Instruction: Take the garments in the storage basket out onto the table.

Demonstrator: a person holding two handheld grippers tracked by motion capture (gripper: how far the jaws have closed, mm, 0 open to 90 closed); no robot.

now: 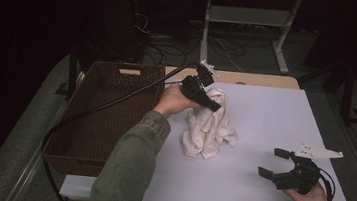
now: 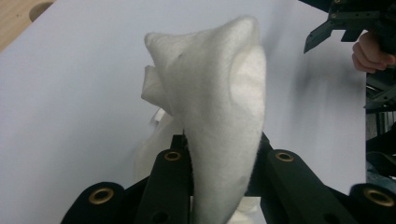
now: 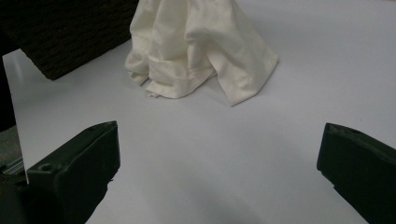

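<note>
Left claw (image 1: 215, 104): jaws pinched on the top fold of the cloth (image 1: 211, 129). In the left gripper view the fabric (image 2: 219, 121) is squeezed between the two black jaws and rises past them in a thick ridge, so I judge the bite deep, not a corner nip.

Cloth: raised at its peak, the rest draping down in folds, with the lower hem on the table (image 1: 275, 120), roughly mid-table and just right of the basket (image 1: 109, 118). In the right gripper view the hem (image 3: 187, 79) lies spread on the white surface near the basket's dark wicker wall (image 3: 70, 37).

Right claw (image 1: 274, 165): jaws wide apart, nothing between them, held low at the near right, well apart from the cloth.

Step in hand, as I read it: lift the cloth and carry it left into the basket.

Notes to self for doing it well:
- Keep the left jaws tight; the fabric is soft and could creep out under its own weight.
- Raise until the hem leaves the table before moving left, or the trailing folds will drag and catch on the basket rim (image 1: 160, 91).
- Clear the rim with the lowest fold, not just the claw.
- Mind the left cable (image 1: 116, 104), which lies across the basket.
- Right claw could support the hanging end if it swings.
- Release over the basket's middle.
</note>
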